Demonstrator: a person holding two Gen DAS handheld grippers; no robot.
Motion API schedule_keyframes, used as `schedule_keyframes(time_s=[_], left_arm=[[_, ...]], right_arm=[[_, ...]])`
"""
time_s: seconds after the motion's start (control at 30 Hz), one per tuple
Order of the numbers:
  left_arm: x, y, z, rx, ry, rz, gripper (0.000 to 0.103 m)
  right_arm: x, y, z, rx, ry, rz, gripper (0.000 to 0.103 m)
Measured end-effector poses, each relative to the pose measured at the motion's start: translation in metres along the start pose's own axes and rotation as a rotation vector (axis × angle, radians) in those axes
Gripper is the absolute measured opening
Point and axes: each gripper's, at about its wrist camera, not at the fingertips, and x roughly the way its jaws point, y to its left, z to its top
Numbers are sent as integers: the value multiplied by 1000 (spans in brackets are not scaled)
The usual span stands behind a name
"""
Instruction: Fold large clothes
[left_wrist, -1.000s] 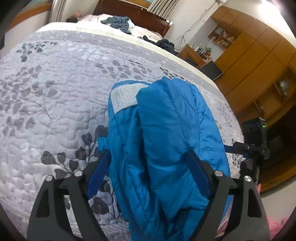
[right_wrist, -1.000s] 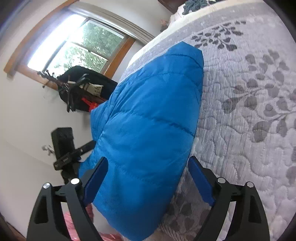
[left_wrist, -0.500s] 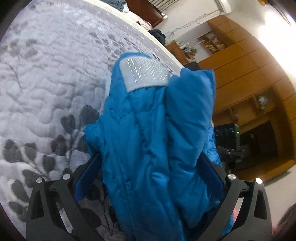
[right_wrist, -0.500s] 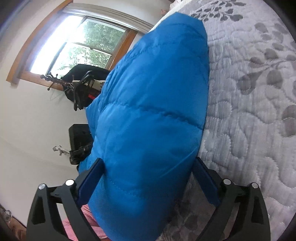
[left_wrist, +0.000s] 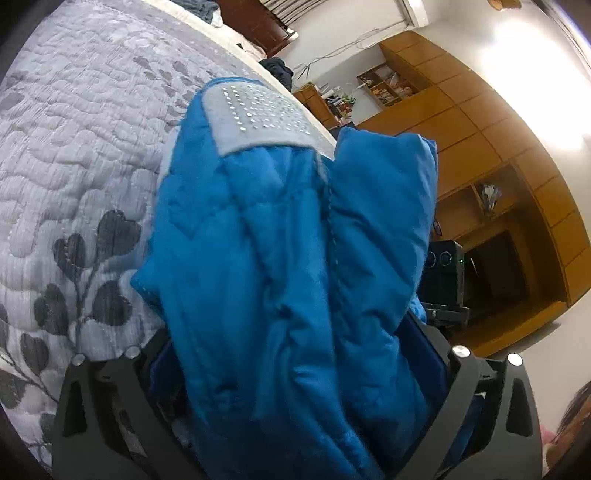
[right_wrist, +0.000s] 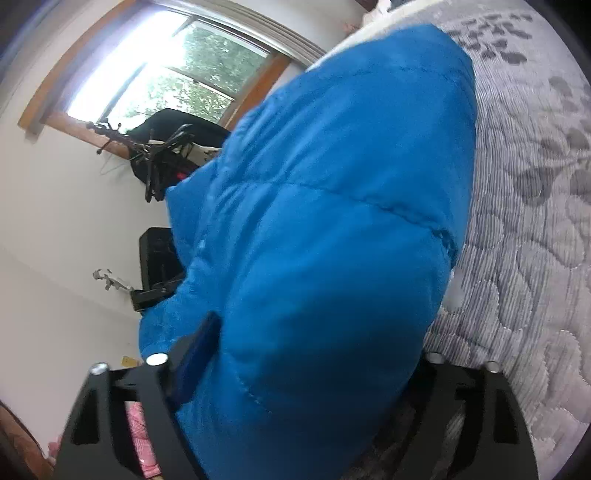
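Left wrist view: the left hand-held gripper (left_wrist: 295, 373) is clamped on a bunched fold of the blue padded jacket (left_wrist: 288, 258), whose bulk hides both fingertips. A grey studded patch (left_wrist: 258, 118) sits at the jacket's far end. Left of the jacket, the grey leaf-patterned quilt (left_wrist: 74, 147) on the bed lies open out to its far edge; on the right the garment overhangs the bed's side, with wooden cabinets (left_wrist: 498, 147) beyond.

In the right wrist view, the right hand-held gripper (right_wrist: 306, 354) is clamped on a smooth quilted panel of the jacket (right_wrist: 332, 221). Only its left pad (right_wrist: 195, 354) shows; the right one is buried. Open quilt (right_wrist: 535, 221) runs right; a window (right_wrist: 166, 74) stands far left.
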Motion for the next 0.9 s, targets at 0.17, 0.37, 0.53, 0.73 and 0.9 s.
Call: schedule_keyframes(time_s=[0.17,0.37,0.53,0.73,0.9], left_arm=[[7,-9,-9,-13,-20,-32,85],[32,-40,-4,-1,-9,-80,83],[70,-86,15,59,4,-118,83],[132,-124,47,85,16,-142,83],[175,-131,67,95,18,-111,81]], right_arm=[[-10,8,0,-38,-22,7,60],[-50,22,0,-96,-74,-25,56],[-105,28,7,-131,-127,-92,56],[-162,11,26,-114,-172,-150,56],[-184,-20,45,-83,-178,-191,56]])
